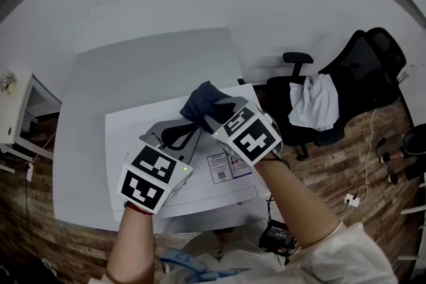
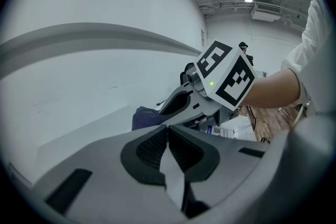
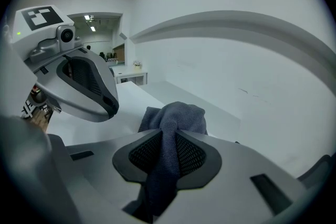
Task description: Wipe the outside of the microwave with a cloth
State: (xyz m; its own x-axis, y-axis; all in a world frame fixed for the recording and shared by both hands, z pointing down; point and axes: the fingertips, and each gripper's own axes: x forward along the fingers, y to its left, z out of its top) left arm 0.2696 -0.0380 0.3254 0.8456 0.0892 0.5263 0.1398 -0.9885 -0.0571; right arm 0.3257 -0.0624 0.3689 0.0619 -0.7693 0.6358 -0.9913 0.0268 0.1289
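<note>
Left hand-held gripper (image 2: 168, 131): mine, jaws closed together, holding nothing. Right hand-held gripper (image 3: 168, 136): mine, jaws clamped on the dark blue cloth (image 3: 176, 113). Cloth: bunched ahead of those jaws, over the far part of the white microwave (image 1: 133, 136) top. Microwave: on grey counter (image 1: 146, 70). Beyond: black office chair (image 1: 346, 83).

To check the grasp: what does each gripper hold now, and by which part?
The right gripper pinches the dark blue cloth by a bunched fold between its fingers. The left gripper is shut on nothing.
</note>
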